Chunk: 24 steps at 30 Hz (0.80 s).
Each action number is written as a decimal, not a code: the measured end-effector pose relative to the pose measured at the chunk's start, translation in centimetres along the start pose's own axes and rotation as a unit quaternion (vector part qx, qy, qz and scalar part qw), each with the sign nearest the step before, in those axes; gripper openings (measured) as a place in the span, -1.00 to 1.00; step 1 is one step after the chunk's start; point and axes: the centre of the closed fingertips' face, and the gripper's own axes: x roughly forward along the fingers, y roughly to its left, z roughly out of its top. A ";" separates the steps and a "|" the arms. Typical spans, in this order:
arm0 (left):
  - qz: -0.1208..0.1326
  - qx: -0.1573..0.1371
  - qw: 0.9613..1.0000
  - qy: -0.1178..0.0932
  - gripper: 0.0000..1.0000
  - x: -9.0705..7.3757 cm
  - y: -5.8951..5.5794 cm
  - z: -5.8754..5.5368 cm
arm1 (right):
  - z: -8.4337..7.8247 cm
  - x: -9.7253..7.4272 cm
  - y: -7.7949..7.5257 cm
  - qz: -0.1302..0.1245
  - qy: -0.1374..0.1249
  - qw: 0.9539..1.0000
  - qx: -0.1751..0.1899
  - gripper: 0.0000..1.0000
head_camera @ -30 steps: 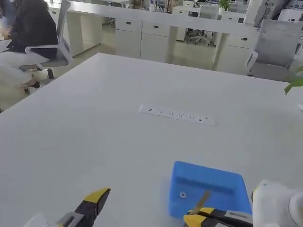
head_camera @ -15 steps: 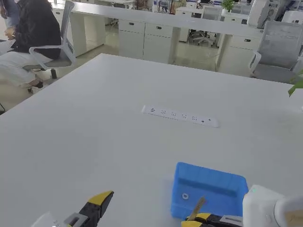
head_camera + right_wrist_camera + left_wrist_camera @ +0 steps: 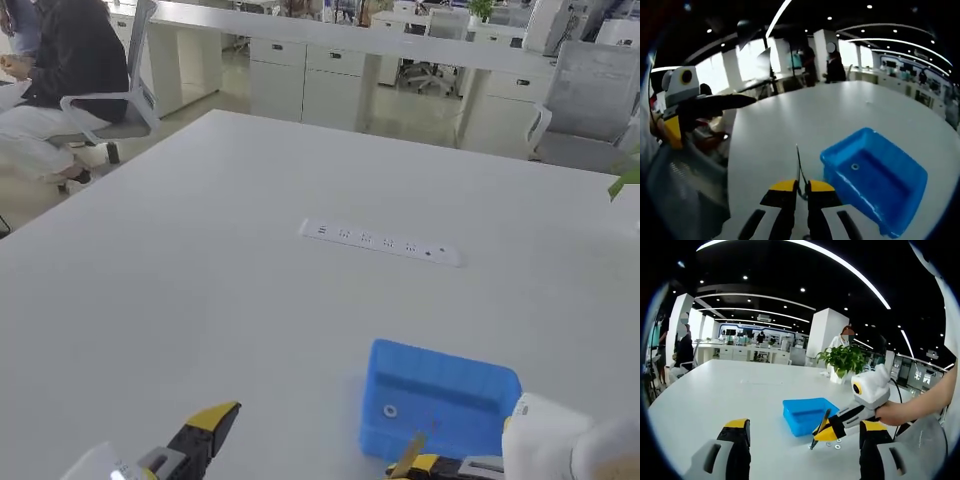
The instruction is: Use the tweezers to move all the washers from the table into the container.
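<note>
In the head view, a blue container (image 3: 445, 385) is seen on the near right of the white counter (image 3: 200, 280), with one washer (image 3: 390, 410) lying inside it. A power strip (image 3: 380, 243) is set farther back. The left gripper (image 3: 205, 430) is seen at the near left edge. The right gripper (image 3: 428, 466) is seen just in front of the container, with the tweezers (image 3: 408, 458) clamped in its jaws.

In the left gripper view, that gripper's own jaws are held wide apart, with nothing between them. The tweezers (image 3: 819, 429) are angled down to the counter just in front of the container (image 3: 807, 415) — loose washers (image 3: 838, 442) lie just beside the tips, outside the container. A potted plant (image 3: 842, 360) is seen farther back.

In the right gripper view, the jaws are pressed together on the tweezers (image 3: 798, 165), which point out over the counter just left of the container (image 3: 890, 200) — the single washer (image 3: 855, 166) rests on its floor.
</note>
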 end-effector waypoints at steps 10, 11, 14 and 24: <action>0.001 0.001 1.000 0.000 0.83 0.0 0.0 0.0 | -0.1 0.4 1.7 0.003 0.035 0.989 -0.140 -0.91; 0.001 0.001 1.000 0.000 0.83 0.0 0.0 0.0 | -0.1 0.4 1.7 0.000 0.036 0.988 -0.148 -0.91; 0.001 0.002 1.000 0.000 0.83 0.0 0.0 0.0 | -0.1 0.3 2.0 0.003 0.033 0.989 -0.144 -0.92; 0.001 0.003 1.000 -0.001 0.82 -0.1 0.1 0.0 | 3.7 -2.2 1.7 -0.008 -0.020 0.991 -0.135 -0.91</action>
